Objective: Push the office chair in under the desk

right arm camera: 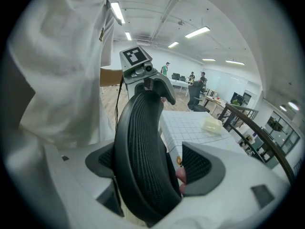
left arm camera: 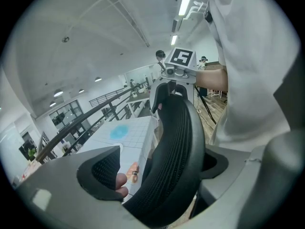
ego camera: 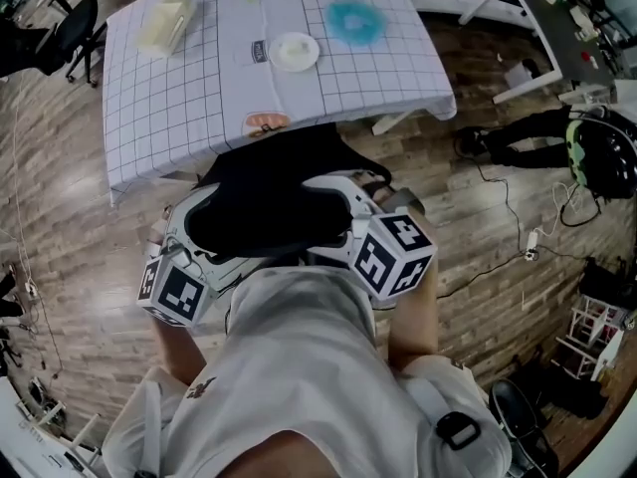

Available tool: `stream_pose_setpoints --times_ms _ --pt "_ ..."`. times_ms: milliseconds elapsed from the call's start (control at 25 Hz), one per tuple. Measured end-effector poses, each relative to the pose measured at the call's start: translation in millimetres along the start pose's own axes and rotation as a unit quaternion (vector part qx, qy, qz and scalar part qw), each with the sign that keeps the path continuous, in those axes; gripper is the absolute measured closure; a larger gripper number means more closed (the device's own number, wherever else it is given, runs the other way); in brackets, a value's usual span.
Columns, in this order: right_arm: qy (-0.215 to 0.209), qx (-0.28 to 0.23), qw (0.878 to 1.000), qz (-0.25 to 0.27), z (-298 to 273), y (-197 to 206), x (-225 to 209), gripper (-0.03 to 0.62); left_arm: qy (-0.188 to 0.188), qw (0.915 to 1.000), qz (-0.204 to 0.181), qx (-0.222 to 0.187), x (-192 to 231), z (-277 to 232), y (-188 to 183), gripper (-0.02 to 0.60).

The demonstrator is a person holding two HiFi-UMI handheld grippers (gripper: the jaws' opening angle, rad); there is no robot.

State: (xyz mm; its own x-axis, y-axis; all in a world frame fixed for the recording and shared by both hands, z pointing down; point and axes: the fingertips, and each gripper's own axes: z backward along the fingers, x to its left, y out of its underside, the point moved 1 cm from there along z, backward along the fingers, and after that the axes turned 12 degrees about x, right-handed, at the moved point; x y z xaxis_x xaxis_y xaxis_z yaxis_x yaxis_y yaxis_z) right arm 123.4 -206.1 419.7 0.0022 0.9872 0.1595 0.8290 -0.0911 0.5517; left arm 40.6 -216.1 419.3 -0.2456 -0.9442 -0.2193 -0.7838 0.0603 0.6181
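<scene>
Left tongs [left arm camera: 162, 168], right tongs [right arm camera: 152, 165] straddle chair backrest [ego camera: 267, 207].

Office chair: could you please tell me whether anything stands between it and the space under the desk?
Nothing visible does. The office chair already sits against the near edge of the desk, with bare wooden floor on either side. The hanging checked cloth hides the space underneath, so I cannot vouch for that.

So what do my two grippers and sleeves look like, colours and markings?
Both the left gripper and right gripper have light grey bodies, curved jaws lined with black dimpled pads, and a white cube bearing black square markers. You wear a white short-sleeved shirt.
</scene>
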Motion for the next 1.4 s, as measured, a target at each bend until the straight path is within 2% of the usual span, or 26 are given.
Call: stream_pose_setpoints --times_ms 600,1400 --pt "-0.022 -0.025 0.999 0.031 8.7 21.5 -22.7 0.207 -0.011 0.9997 0.02 0.004 13.2 -21.5 -19.1 0.121" --pt "-0.031 -0.016 0.999 0.03 7.2 30.7 -59.7 0.207 -0.011 0.9998 0.019 -0.001 47.4 -36.7 -28.0 0.121"
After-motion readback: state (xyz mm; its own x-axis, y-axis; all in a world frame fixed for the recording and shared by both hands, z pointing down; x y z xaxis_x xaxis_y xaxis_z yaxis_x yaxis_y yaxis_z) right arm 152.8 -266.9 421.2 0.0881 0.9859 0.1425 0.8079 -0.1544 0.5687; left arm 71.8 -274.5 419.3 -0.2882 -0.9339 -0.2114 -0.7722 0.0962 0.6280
